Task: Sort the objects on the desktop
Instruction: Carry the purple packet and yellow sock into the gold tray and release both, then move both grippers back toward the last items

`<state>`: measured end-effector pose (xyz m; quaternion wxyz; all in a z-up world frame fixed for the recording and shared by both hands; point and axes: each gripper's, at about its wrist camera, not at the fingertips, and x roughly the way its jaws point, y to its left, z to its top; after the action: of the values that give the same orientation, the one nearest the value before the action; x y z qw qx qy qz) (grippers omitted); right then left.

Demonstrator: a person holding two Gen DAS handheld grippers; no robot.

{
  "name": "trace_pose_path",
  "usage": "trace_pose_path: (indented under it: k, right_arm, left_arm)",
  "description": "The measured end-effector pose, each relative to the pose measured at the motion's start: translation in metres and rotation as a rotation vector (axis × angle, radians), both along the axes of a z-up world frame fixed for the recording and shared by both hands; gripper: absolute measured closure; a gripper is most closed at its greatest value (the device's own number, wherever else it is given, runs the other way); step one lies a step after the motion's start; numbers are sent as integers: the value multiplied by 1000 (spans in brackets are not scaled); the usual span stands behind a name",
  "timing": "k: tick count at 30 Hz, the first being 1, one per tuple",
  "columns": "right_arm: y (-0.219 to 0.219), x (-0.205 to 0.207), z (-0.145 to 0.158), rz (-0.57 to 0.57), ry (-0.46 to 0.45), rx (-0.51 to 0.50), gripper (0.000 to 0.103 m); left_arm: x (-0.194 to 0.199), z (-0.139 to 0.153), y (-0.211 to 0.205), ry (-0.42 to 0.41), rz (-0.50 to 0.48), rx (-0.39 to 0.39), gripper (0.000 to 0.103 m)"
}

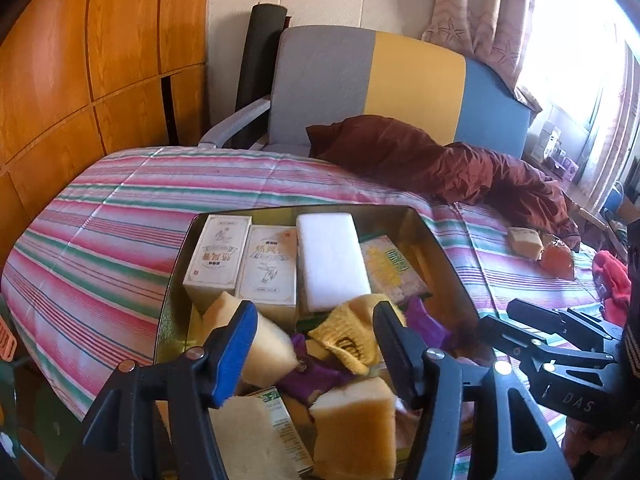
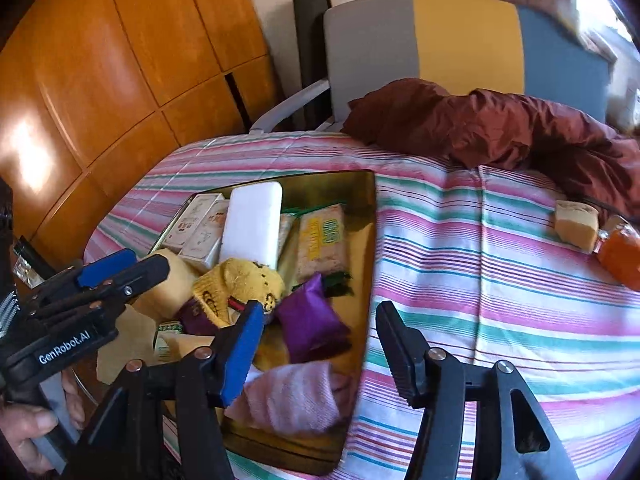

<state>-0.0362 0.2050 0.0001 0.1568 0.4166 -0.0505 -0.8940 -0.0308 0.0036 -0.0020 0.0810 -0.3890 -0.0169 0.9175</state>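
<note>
A gold metal tin (image 1: 424, 240) lies on a striped bedspread. It holds two cream boxes (image 1: 216, 256), a white block (image 1: 332, 260), a yellow knitted piece (image 1: 348, 332), purple pouches and tan sponges (image 1: 356, 428). My left gripper (image 1: 316, 312) hovers over the tin's near end with its jaws apart. One sponge (image 1: 264, 352) rests against its blue pad, and nothing is pinched. My right gripper (image 2: 320, 312) stands open over the tin's right rim (image 2: 370, 240), above a purple pouch (image 2: 308, 320) and a pink cloth (image 2: 296, 396). Each view shows the other gripper at its edge.
A loose sponge block (image 2: 576, 224) and an orange packet (image 2: 622, 256) lie on the bedspread at right, near a red cloth (image 1: 612, 280). A crumpled maroon garment (image 1: 440, 160) lies at the back before a grey, yellow and blue chair (image 1: 376, 80). Wooden cabinets (image 1: 80, 60) stand left.
</note>
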Motion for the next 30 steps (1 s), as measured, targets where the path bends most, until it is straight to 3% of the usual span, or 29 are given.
trace_pose_path:
  k: [6, 17, 30]
  right_arm:
    - [33, 9, 1, -67, -2, 10, 38]
    - [145, 20, -8, -317, -60, -20, 28]
    - [279, 11, -10, -633, -47, -61, 17]
  left_arm:
    - [1, 13, 12, 20, -49, 25, 42]
    - [-6, 29, 65, 2, -219, 114, 42]
    - [-25, 31, 149, -26, -358, 55, 40]
